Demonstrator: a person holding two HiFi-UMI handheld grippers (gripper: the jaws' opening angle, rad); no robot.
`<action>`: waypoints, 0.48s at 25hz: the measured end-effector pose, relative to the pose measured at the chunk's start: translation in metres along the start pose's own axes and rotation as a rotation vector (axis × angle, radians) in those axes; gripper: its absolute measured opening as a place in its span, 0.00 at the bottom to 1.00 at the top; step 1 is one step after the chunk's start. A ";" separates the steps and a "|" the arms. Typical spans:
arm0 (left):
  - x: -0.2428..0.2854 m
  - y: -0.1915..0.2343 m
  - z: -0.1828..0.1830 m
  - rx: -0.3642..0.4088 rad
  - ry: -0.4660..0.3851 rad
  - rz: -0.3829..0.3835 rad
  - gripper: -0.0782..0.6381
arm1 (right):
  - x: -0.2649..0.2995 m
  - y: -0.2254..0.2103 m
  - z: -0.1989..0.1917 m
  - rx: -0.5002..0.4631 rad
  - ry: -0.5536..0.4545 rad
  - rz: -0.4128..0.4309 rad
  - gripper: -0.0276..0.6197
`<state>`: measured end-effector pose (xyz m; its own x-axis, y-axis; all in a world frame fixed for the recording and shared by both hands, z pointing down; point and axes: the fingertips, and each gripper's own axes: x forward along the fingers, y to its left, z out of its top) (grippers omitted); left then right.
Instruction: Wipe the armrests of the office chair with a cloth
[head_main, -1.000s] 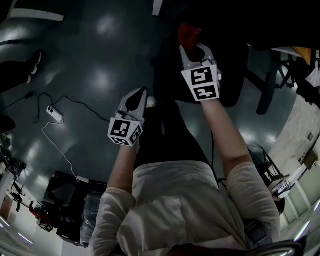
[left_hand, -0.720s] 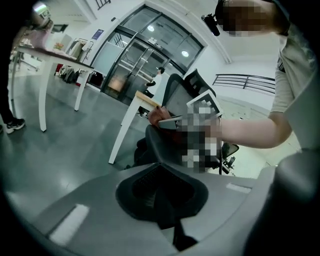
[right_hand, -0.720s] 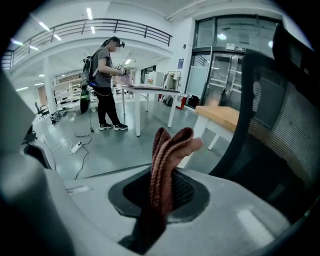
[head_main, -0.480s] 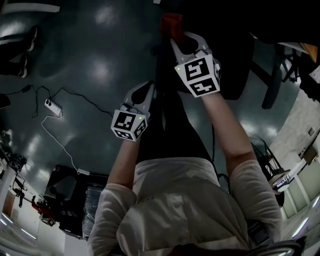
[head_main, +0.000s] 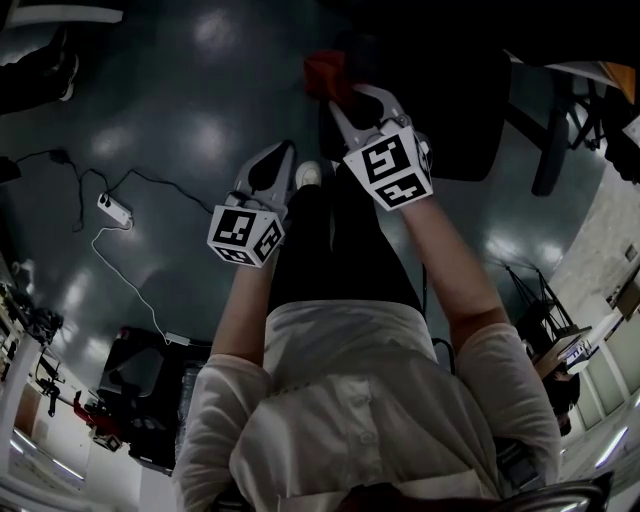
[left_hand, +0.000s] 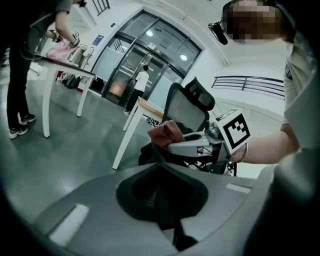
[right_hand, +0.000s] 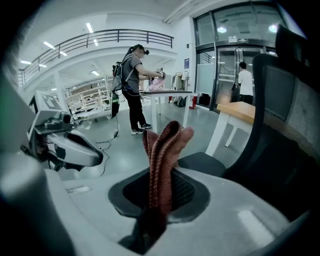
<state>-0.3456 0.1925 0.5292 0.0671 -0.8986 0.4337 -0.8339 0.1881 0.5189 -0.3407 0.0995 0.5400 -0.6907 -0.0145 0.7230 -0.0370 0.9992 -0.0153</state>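
Jaws of the right gripper (head_main: 345, 98) are pinched on the red cloth (right_hand: 162, 160), held upright; the left gripper (head_main: 272, 160) is closed on nothing. The office chair (right_hand: 292, 110) lies just ahead, rightward, nearer the right gripper. No armrest can be made out. 1 white table (right_hand: 235, 112) stands beyond.

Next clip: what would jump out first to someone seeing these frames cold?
The reddish cloth stands out, pinched upright in the right tool next to the dark office chair. The left tool hangs beside it, shut on nothing. In the bright hall behind, a person works at a white table.
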 end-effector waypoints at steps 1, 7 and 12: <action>-0.001 -0.002 0.000 0.003 0.000 -0.004 0.13 | -0.002 0.006 -0.003 0.001 0.001 0.007 0.12; -0.009 -0.012 0.000 0.047 0.002 -0.035 0.13 | -0.014 0.035 -0.013 0.027 -0.014 0.023 0.12; -0.017 -0.018 -0.007 0.054 0.012 -0.062 0.13 | -0.026 0.062 -0.023 0.056 -0.025 0.043 0.12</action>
<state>-0.3283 0.2068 0.5176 0.1259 -0.9031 0.4105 -0.8564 0.1099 0.5045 -0.3081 0.1622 0.5362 -0.7105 0.0269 0.7032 -0.0464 0.9953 -0.0850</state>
